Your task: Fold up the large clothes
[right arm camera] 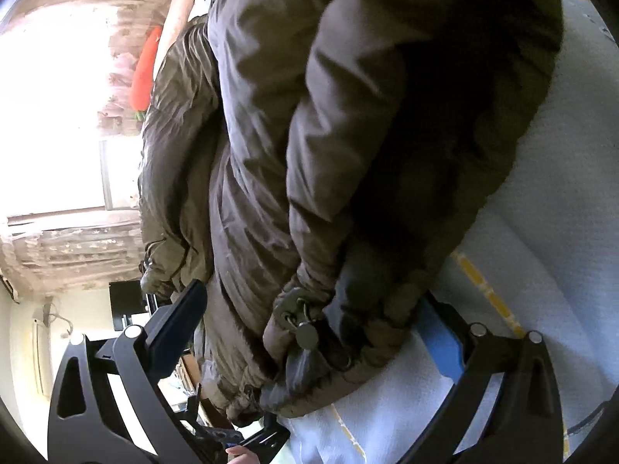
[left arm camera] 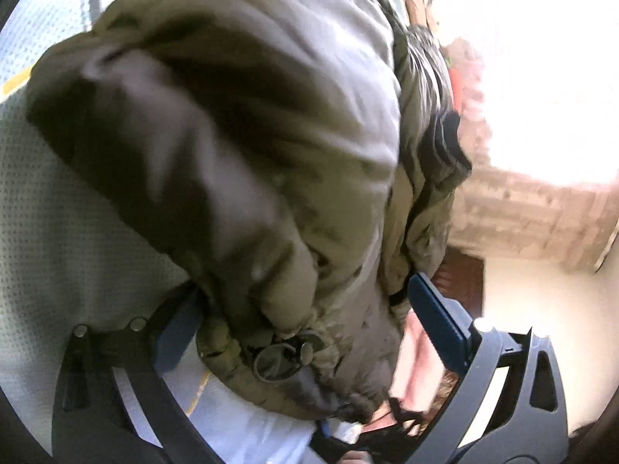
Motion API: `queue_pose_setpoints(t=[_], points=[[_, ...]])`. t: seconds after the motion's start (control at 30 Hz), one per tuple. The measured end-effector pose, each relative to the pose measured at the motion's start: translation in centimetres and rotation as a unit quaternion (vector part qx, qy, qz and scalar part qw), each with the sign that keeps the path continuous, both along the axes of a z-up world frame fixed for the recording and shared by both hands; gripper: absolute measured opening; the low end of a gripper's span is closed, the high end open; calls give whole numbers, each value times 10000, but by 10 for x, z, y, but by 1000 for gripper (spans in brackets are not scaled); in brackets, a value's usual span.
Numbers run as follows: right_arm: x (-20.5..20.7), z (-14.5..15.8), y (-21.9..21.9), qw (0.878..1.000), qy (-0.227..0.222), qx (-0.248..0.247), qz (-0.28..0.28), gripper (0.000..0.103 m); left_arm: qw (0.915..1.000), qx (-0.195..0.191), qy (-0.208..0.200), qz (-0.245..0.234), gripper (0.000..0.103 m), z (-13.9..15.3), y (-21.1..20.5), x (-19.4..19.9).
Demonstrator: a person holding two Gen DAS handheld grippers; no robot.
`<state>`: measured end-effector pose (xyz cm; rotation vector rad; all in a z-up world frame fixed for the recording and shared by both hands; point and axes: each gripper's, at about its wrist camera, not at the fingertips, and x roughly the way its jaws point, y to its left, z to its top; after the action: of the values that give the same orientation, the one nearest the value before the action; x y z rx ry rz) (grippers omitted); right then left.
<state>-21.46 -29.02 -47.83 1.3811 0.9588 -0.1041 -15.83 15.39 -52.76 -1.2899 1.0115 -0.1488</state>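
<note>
Olive-green padded jacket (left arm camera: 240, 147) bunched in a big heap on a white textured bed cover (left arm camera: 58, 239), filling most of both wrist views. Left tongs (left arm camera: 305, 317) spread wide around the jacket's gathered hem; blue-padded fingers (left arm camera: 437, 317) on either side, fabric bulging between them and touching the left-hand finger, far from pressed together. Hard to tell whether the right-hand pad touches cloth. Round drawcord toggle (left arm camera: 305, 352) and dark cord loop sitting on the hem just in front of the left camera. Dark lining folded out along the jacket's right edge in the left view.

Right tongs (right arm camera: 309, 328) likewise spread, hem of the jacket (right arm camera: 348, 116) stuffed between the two blue pads (right arm camera: 441, 340); right-hand pad pressed against the elastic hem, left-hand finger just beside a hanging fold. Toggle (right arm camera: 306, 335) dead centre between the fingers. Bed cover (right arm camera: 561, 232) with a yellow dashed stripe (right arm camera: 483, 290) running beside the jacket in the right view, similar yellow mark in the left view. Both frames motion-blurred.

Background: bright blown-out window (right arm camera: 50, 116) with flowered curtain, orange carrot-shaped plush (right arm camera: 145, 73) near it, cream wall below. Bit of bare skin visible at the bottom edge of the right view.
</note>
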Motion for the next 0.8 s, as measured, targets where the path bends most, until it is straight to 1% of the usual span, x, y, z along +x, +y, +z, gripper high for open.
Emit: queue_pose_setpoints(t=[0.1, 0.17, 0.27, 0.33, 0.4, 0.43, 0.47, 0.5, 0.53, 0.57, 0.6, 0.63, 0.67, 0.73, 0.8], points=[[-3, -4, 1, 10000, 24, 11, -24, 102, 9997, 195, -32, -112, 101, 4, -10, 3], [-3, -6, -1, 10000, 44, -47, -72, 102, 9998, 189, -30, -82, 101, 4, -10, 6], [4, -7, -2, 9998, -67, 30, -169, 102, 9993, 348, -71, -145, 101, 6, -14, 17], [9, -9, -3, 9994, -124, 24, -329, 102, 9983, 494, -187, -260, 100, 12, -22, 30], [11, -9, -3, 9982, -195, 55, -563, 101, 9967, 664, -255, -390, 87, 16, -29, 38], [11, -9, -5, 9979, -161, 53, -633, 97, 9949, 843, -223, -497, 68, 18, -32, 43], [13, -11, -5, 9977, -24, -4, -676, 87, 9928, 1019, -171, -605, 53, 16, -32, 46], [15, -13, -5, 9974, 208, -154, -677, 81, 9893, 1264, -84, -718, 49, 16, -35, 50], [15, -14, -5, 9971, 292, -242, -666, 69, 9869, 1423, -21, -762, 43, 16, -37, 51], [15, -13, -5, 9968, 299, -337, -657, 59, 9863, 1466, -4, -759, 38, 15, -37, 51], [15, -13, -5, 9969, 265, -399, -627, 52, 9871, 1430, -12, -720, 36, 15, -37, 49], [16, -13, -4, 9976, 58, -441, -523, 38, 9881, 1380, -20, -681, 32, 14, -36, 49], [16, -13, -4, 9980, -48, -453, -443, 29, 9895, 1303, -37, -628, 28, 14, -36, 48], [16, -11, -7, 9982, -107, -481, -349, 27, 9899, 1291, -35, -587, 25, 12, -37, 48], [15, -11, -10, 9985, -262, -310, -378, 24, 9877, 1434, -4, -619, 25, 14, -40, 48]])
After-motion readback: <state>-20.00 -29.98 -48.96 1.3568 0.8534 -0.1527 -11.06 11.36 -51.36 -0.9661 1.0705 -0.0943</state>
